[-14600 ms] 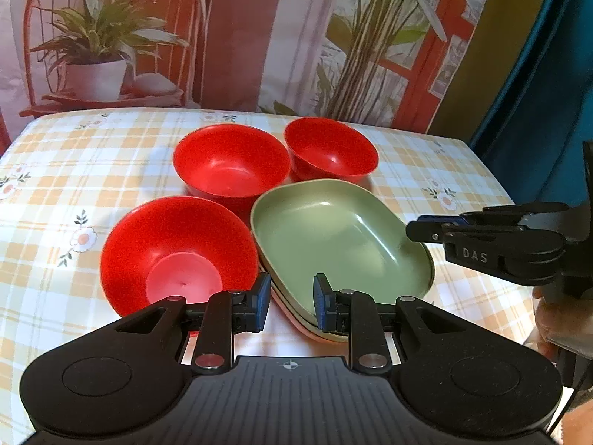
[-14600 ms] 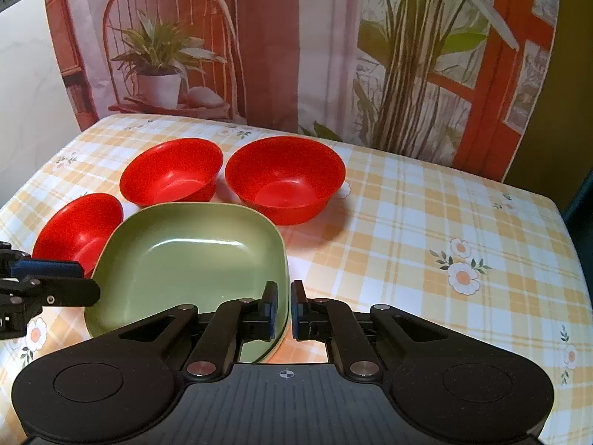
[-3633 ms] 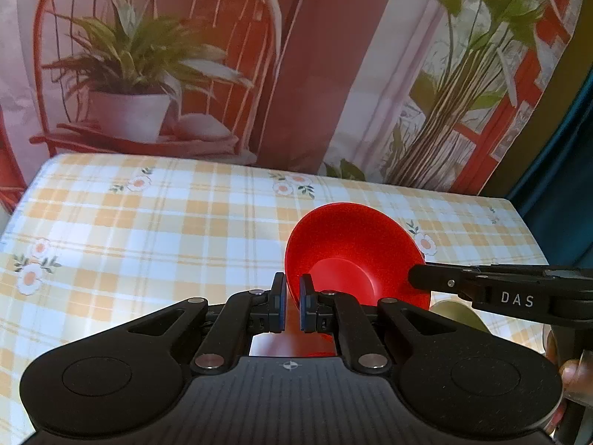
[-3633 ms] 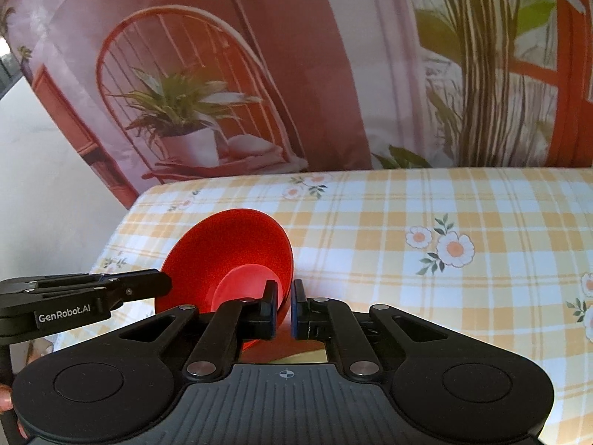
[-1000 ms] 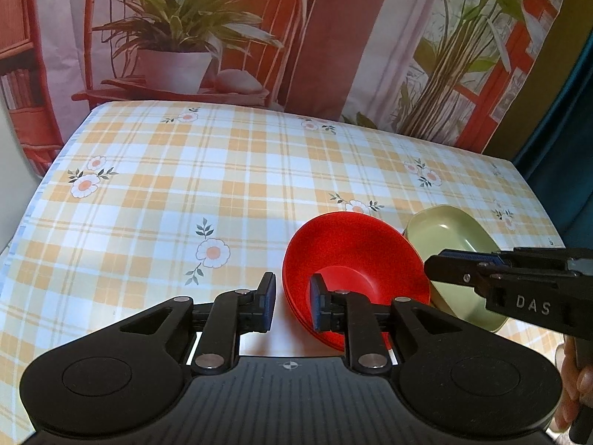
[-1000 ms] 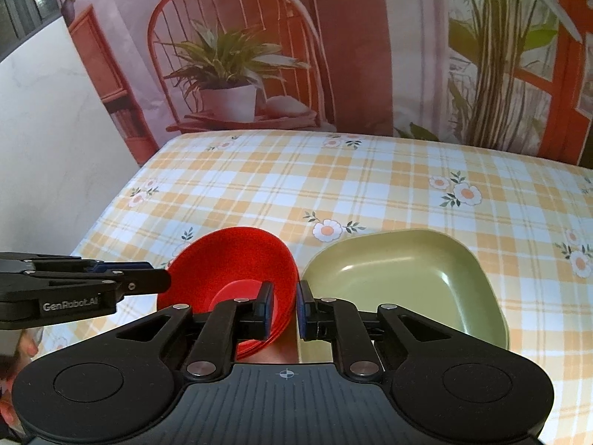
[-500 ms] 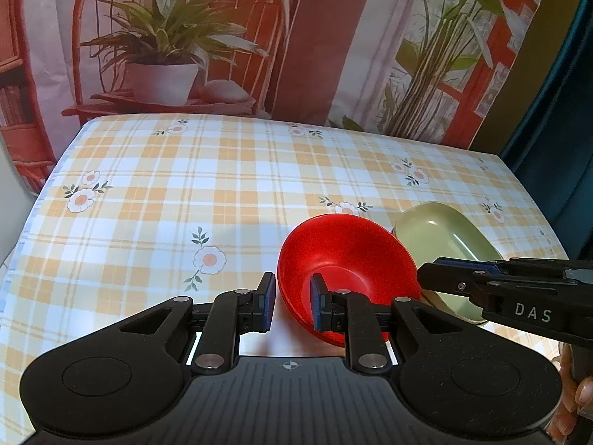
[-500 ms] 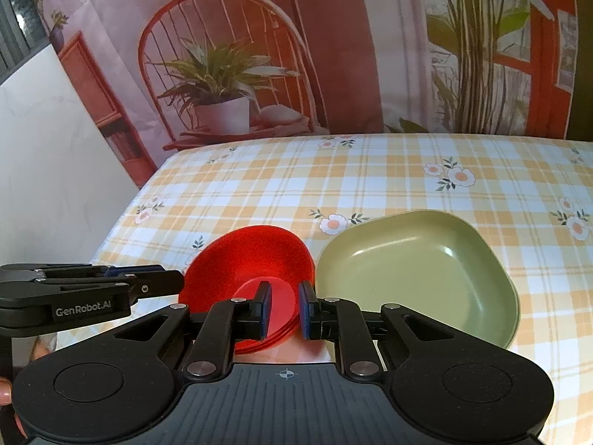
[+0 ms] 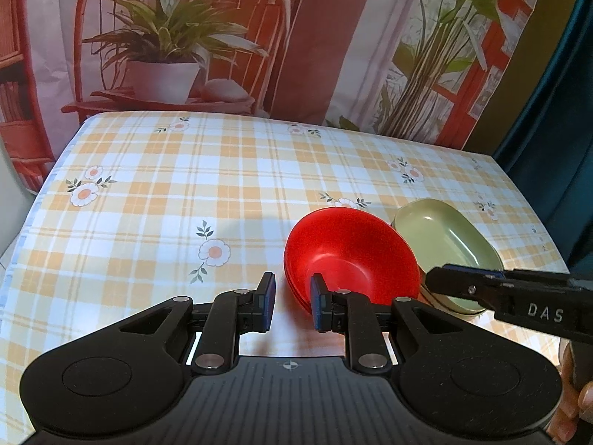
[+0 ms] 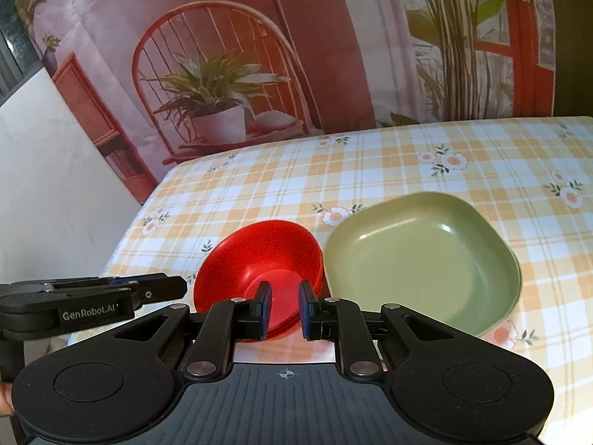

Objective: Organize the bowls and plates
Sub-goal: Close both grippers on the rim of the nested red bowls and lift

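A nested stack of red bowls (image 9: 352, 256) (image 10: 259, 256) rests on the checked tablecloth, touching a green square plate (image 9: 444, 237) (image 10: 418, 259) on its right. My left gripper (image 9: 292, 298) hovers at the stack's near left rim, open by a narrow gap, and its pads press on nothing. My right gripper (image 10: 283, 307) hangs over the near rim from the other side, open just as narrowly, with red bowl showing through the gap. Each gripper also appears side-on in the other's view: the right gripper (image 9: 431, 278) and the left gripper (image 10: 181, 287).
The table (image 9: 148, 204) stretches bare to the left and back. A printed backdrop (image 9: 166, 55) of a chair and plants hangs behind it. A white wall (image 10: 55, 185) borders the table's left edge. A person's hand (image 9: 582, 400) holds the right gripper's handle.
The right gripper's jaws have widened a little and it has rolled and drawn back, so bowls and plate sit further off. The left gripper has barely shifted.
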### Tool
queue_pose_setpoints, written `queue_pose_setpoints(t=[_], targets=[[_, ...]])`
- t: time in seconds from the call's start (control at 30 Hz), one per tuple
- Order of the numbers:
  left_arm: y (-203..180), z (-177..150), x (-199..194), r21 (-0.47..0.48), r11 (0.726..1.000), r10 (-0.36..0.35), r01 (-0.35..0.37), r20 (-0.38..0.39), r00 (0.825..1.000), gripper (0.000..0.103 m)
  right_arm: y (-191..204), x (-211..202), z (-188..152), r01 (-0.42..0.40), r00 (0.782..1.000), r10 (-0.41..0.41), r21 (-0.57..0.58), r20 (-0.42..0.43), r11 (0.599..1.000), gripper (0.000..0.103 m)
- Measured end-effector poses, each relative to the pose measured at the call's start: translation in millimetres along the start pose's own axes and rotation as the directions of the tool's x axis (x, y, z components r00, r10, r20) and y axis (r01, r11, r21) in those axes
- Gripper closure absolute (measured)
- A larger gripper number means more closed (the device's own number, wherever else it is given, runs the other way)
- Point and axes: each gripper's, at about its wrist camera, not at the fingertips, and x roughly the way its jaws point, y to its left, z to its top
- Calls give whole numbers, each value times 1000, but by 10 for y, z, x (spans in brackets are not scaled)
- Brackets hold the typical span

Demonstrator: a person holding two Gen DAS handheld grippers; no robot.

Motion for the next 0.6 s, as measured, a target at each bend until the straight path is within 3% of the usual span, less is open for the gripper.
queue_pose_setpoints(t=[0.13, 0.37, 0.6], targets=[[25, -30, 19, -8, 1000, -9, 9, -2, 1000, 67, -2, -6, -54, -4, 1000, 4, 6, 5, 1000, 86], [57, -60, 68, -18, 999, -31, 31, -2, 1000, 67, 99, 20, -169, -18, 1000, 18, -2, 2, 1000, 86], [88, -67, 166, -20, 999, -42, 42, -15, 999, 67, 10, 107, -221, 1, 1000, -1, 77, -4, 997, 83]])
